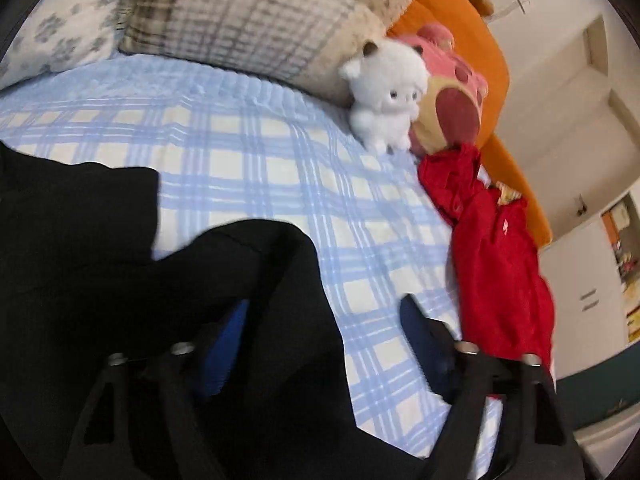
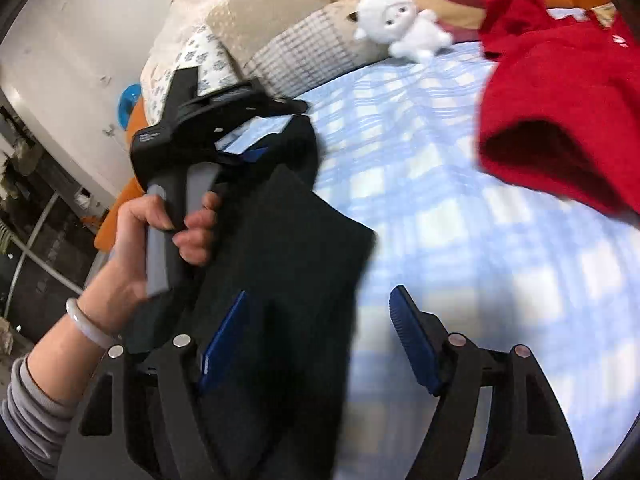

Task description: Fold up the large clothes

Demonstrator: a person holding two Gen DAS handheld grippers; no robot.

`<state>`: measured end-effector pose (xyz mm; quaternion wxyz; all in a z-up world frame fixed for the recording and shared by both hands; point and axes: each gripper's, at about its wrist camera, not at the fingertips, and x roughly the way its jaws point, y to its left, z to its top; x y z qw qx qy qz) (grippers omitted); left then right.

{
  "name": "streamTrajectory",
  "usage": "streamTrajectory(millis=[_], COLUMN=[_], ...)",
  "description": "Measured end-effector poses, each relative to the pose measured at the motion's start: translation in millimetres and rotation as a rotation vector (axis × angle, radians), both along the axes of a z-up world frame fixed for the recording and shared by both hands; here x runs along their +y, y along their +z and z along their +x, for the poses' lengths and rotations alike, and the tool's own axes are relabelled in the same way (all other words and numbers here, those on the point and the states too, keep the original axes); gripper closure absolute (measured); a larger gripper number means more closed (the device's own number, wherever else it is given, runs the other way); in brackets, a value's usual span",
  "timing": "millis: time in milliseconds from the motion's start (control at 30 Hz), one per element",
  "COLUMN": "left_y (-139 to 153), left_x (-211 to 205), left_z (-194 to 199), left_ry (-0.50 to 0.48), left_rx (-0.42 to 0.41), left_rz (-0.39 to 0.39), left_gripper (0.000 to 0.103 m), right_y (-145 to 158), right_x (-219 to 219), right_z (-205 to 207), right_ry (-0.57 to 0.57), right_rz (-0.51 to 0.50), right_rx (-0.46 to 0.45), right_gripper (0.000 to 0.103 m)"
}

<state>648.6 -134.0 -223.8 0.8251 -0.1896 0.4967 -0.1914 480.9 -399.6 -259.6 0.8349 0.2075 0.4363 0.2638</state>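
Spread over the bed point(image 1: 248, 152): dark garment point(image 1: 120, 264) lower left, red garment point(image 1: 500, 248) at right, plush cat point(image 1: 384, 96) upper centre before pillows point(image 1: 240, 28).

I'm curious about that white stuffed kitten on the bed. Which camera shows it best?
The left wrist view: the white stuffed kitten sits upright, fairly sharp, against the pink plush. The right wrist view catches it smaller, blurred and tilted near the top edge.
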Motion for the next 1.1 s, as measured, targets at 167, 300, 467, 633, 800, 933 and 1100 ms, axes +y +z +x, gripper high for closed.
streamTrajectory(millis=[167,300,467,633,800,933,1100], left_y=[-17.9,-16.8,-22.4,-35.8,26.3,80.9,115.8], left_x=[0.3,17.9,12.4,10.5,30.0,70.4,195.9], left_z=[3.3,7.9,20.3,23.3,-21.8,-107.5,-251.6], left_ry=[0.024,0.116,0.108,0.074,-0.009,-0.135,-0.026], left_rx=[0.057,0.037,0.034,0.062,-0.015,-0.087,-0.11], left_rz=[0.009,-0.038,-0.027,-0.088,0.054,0.166,0.285], left_gripper=[0.092,0.094,0.094,0.068,0.012,0.01,0.006], right_y=[-11.0,-5.4,-13.8,-12.3,35.5,81.8,105.7], right_x=[7.4,-10.3,-26.5,-17.7,-18.4,-9.2,25.3], right_z=[9.2,0.1,-5.6,-11.1,-42.6,-86.0,-153.7], right_ry=[-0.019,-0.05,-0.076,-0.045,-0.069,-0.057,-0.084], right_rz=[0.056,0.059,0.063,-0.018,-0.099,-0.173,-0.262], right_rx=[-0.006,-0.009,0.012,-0.005,-0.155,-0.29,-0.346], right_gripper=[0.087,0.094,0.094,0.058,0.023,0.02,0.012])
